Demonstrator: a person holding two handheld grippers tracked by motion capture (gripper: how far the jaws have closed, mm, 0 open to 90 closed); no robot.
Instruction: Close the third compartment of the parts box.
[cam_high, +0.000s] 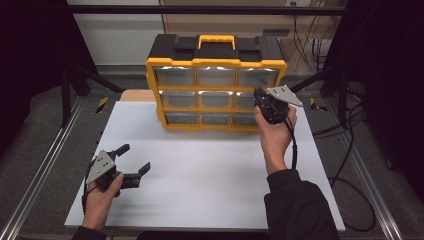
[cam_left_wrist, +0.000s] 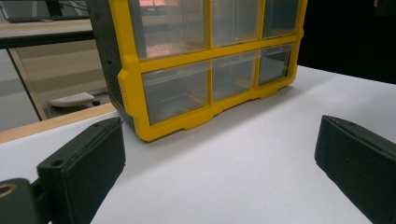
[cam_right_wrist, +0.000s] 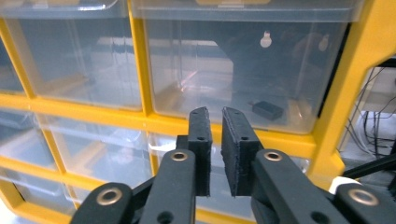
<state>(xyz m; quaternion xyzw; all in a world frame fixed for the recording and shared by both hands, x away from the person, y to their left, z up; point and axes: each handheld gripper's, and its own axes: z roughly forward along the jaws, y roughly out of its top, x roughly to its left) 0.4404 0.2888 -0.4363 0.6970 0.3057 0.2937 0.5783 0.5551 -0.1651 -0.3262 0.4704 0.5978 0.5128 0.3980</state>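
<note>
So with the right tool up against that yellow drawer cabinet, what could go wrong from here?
1. The right tool has its jaws nearly together at the middle-right drawer with nothing visibly between them; it may slip off the clear front rather than catch it.
2. The drawer cabinet stands free on the white table, and the left tool rests apart from it, open; a pull could drag or tip the cabinet.

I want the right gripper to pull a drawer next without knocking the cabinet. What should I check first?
1. Right gripper faces the right-column drawer in the cabinet's middle row: ok.
2. Its jaws are nearly closed with nothing between them: ok.
3. Jaws lined up on a drawer handle: cannot tell.
4. Small dark item lies inside that drawer: ok.
5. Left gripper is open, apart from the cabinet over the table: ok.
</note>
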